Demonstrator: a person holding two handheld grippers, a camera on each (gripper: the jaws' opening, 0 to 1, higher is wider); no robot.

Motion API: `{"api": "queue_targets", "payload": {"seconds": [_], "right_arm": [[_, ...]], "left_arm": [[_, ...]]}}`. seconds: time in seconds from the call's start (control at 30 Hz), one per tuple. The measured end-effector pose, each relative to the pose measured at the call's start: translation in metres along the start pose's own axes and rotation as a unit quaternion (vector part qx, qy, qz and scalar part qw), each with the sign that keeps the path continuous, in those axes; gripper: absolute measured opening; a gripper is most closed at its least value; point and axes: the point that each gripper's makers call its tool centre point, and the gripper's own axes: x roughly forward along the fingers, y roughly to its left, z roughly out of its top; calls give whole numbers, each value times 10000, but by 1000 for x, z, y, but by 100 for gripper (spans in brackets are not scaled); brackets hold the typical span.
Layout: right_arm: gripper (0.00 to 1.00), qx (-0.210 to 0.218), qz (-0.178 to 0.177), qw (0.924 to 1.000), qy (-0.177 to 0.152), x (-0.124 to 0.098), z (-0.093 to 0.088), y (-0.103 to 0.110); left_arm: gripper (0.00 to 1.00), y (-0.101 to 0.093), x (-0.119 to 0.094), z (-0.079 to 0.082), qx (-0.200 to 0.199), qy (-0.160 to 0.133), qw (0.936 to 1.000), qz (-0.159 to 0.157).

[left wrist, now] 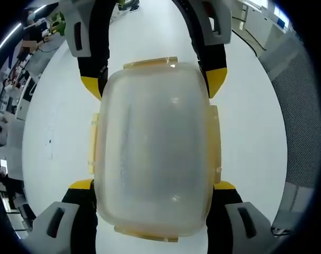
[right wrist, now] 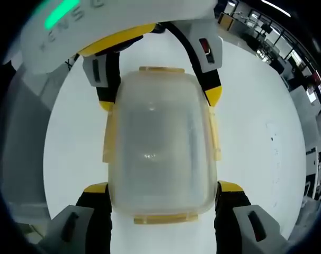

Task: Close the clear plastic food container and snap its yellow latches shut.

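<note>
The clear plastic container [left wrist: 152, 143] lies on the white table, seen from above with its lid on. Yellow latches run along its sides [left wrist: 215, 143] and ends [left wrist: 150, 63]; I cannot tell whether they are snapped down. My left gripper [left wrist: 152, 185] straddles the near end, its yellow fingertips [left wrist: 224, 185] against both long sides. The right gripper [left wrist: 154, 84] holds the far end the same way. In the right gripper view the container [right wrist: 160, 143] sits between my right gripper [right wrist: 163, 187] below and the left gripper [right wrist: 160, 98] above.
The white table [left wrist: 54, 132] extends all around the container. Desks and equipment [left wrist: 41, 29] stand far off at the left, and a grey mesh surface [left wrist: 298, 121] lies beyond the table's right edge. More office furniture [right wrist: 303, 69] shows in the right gripper view.
</note>
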Motion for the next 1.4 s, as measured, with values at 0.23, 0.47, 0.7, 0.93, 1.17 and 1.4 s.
{"api": "queue_targets", "payload": {"seconds": [0.23,0.47,0.7,0.93,1.17,1.4], "right_arm": [[80,-22,8,10000,8,1,0,-5],[80,-36,21,10000,28,1,0,-6],[80,-36,0,10000,16,1,1,-5],[80,-62,-13,10000,52,0,1,-4],[81,-75,-40,9999,92,1,1,-4],[82,-148,-93,9998,119,1,1,-5]], "left_arm": [[86,4,0,0,-29,-12,10000,5],[86,4,0,0,-56,-42,10000,5],[86,3,-1,0,-60,-51,10000,6],[86,3,-2,0,-59,-74,10000,-1],[86,4,-2,-1,-44,-49,10000,3],[87,5,-1,-1,18,-44,10000,13]]}}
